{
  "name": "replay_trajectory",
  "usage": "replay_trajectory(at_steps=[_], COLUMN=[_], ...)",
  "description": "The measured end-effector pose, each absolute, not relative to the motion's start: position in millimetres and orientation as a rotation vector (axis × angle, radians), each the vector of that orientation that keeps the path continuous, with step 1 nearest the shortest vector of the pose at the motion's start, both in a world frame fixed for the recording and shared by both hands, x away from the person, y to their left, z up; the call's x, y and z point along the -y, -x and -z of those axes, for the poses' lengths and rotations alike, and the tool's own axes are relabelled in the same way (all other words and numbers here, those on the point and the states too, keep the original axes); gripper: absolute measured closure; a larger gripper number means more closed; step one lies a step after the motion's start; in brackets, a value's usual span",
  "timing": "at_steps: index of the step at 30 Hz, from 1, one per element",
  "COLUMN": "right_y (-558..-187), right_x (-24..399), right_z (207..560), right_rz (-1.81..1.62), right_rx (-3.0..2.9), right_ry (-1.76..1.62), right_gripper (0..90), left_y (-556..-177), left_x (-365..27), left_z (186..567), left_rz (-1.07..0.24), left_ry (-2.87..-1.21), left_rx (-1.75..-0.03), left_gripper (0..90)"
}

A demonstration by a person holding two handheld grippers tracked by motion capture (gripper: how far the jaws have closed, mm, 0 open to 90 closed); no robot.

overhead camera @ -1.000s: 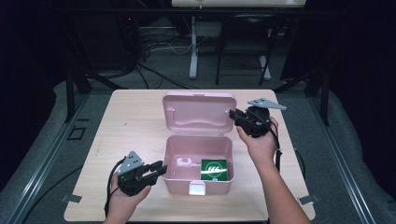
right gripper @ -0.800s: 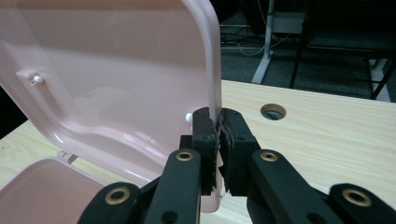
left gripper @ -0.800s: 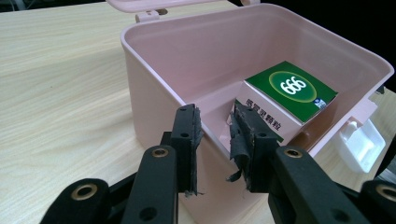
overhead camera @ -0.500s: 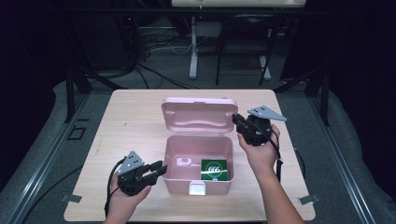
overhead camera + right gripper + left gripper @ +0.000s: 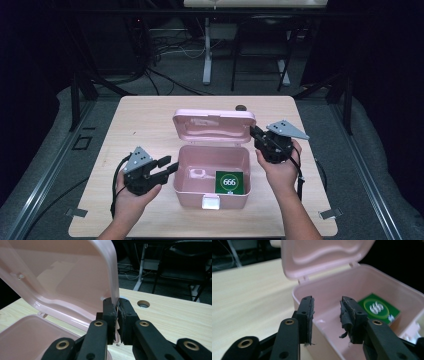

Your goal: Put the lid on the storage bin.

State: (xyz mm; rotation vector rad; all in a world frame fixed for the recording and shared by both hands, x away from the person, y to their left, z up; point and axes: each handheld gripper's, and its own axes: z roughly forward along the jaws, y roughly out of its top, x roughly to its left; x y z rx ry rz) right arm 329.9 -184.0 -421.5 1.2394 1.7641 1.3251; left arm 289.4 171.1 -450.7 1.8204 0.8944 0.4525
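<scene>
Held in the person's right hand, the right gripper is seen at the right end of the raised lid of a pink box. In the right gripper view, its two black jaws are pressed together on the lid's rim, so the gripper is clamped on the lid edge. The lid is held up at a tilt, hinged along the far side of the box, with its inner face turned toward the person.

At the left side of the box, the left gripper is held in the left hand. Its jaws are kept apart, with nothing between them, and they are pointed toward the box's left wall, just beside it. In the left gripper view, the worn pads are seen spread, with the open box interior behind the gap.

Inside the box, a green card marked "666" in a white ring is laid flat on the bottom, toward the right side; it is also seen in the left gripper view. A white latch is seen on the near wall.

The box is set near the middle of a light wooden table, closer to the person's edge. A round hole in the tabletop is seen beyond the lid.
</scene>
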Motion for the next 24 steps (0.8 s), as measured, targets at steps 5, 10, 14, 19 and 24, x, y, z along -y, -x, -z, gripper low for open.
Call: replay_trajectory(at_steps=[5, 10, 14, 19, 24], right_y=[-328, -326, -326, -325, -326], right_x=[184, 185, 187, 187, 186], right_z=[423, 423, 424, 424, 425], right_rz=[-1.341, -1.342, -1.357, -1.357, -1.369], right_rx=[-1.760, -1.771, -1.769, -1.771, -1.759], right_ry=[-1.221, -1.219, -1.219, -1.218, -1.221], right_gripper=[84.4, 84.1, 83.7, 83.5, 83.5], left_y=[-307, -325, -336, -345, -348], left_x=[-169, -165, -159, -156, -155], left_z=[433, 418, 410, 405, 399], left_rz=[-0.489, -0.534, -0.572, -0.577, -0.592], left_ry=[-1.792, -1.761, -1.759, -1.744, -1.718], left_rx=[-0.912, -0.937, -0.936, -0.936, -0.928], left_gripper=[55.7, 53.8, 53.9, 58.0, 66.8])
